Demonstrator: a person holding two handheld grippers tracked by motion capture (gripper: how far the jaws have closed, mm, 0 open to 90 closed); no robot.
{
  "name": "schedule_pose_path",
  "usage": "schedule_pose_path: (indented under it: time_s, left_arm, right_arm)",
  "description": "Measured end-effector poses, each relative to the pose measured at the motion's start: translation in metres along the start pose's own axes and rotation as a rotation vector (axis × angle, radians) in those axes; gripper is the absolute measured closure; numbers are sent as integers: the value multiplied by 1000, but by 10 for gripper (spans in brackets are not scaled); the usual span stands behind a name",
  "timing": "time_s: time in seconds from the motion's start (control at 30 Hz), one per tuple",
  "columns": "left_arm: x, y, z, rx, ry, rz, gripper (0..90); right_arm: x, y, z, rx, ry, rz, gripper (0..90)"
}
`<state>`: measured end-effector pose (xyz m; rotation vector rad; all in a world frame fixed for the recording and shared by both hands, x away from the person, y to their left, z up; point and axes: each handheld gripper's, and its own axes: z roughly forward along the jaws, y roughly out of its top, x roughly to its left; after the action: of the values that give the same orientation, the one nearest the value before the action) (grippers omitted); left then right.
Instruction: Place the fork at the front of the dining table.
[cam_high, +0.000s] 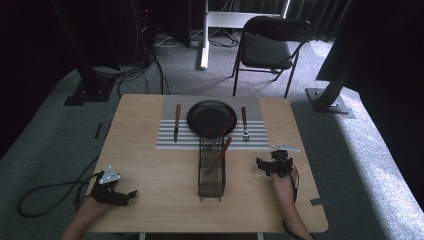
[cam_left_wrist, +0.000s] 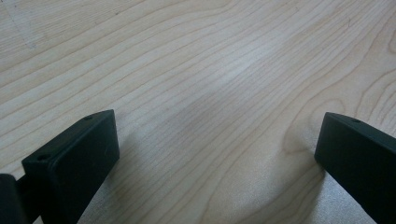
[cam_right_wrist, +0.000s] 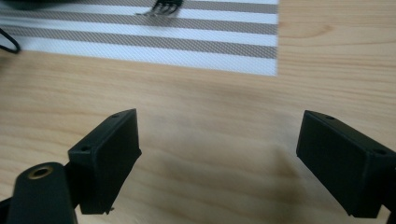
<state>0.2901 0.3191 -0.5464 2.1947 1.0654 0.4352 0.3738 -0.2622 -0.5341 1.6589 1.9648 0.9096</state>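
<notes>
A black plate (cam_high: 210, 116) lies on a striped placemat (cam_high: 170, 141) at the table's far middle. A knife (cam_high: 176, 122) with a brown handle lies left of the plate, a fork (cam_high: 244, 124) right of it; the fork's tines (cam_right_wrist: 164, 6) reach the top of the right gripper view. A black wire caddy (cam_high: 211, 170) stands in front of the plate with a brown-handled utensil (cam_high: 225, 146) in it. My left gripper (cam_high: 131, 194) rests open at the near left over bare wood. My right gripper (cam_high: 260, 163) is open right of the caddy, nothing between its jaws.
The wooden table (cam_high: 150, 170) has bare room on both sides of the caddy. A folding chair (cam_high: 267, 47) stands beyond the far edge. Cables (cam_high: 45, 192) trail off the near left corner onto grey carpet.
</notes>
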Motion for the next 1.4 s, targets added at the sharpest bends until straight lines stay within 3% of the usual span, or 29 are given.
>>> schedule_pose_path:
  time_s: [0.2, 0.33, 0.47, 0.83, 1.0, 1.17, 1.23, 1.4]
  left_arm:
    - [0, 0, 0, -1, 0, -1, 0]
    - [0, 0, 0, 0, 0, 0, 0]
    - [0, 0, 0, 0, 0, 0, 0]
    - [0, 0, 0, 0, 0, 0, 0]
    - [0, 0, 0, 0, 0, -1, 0]
    - [0, 0, 0, 0, 0, 0, 0]
    - [0, 0, 0, -1, 0, 0, 0]
    - [0, 0, 0, 0, 0, 0, 0]
  right_arm:
    - [-7, -13, -10, -21, -27, 6, 125]
    - [-10, -24, -20, -32, -74, -42, 125]
    - [-14, -31, -27, -46, -92, -55, 125]
    - [-32, -56, -45, -43, -119, -23, 125]
    - [-38, -67, -54, -50, -107, -4, 125]
    - [-40, -77, -62, -62, -63, -22, 125]
    - [-41, -78, -62, -47, -24, -30, 124]
    - [-38, -79, -62, -23, -30, -77, 128]
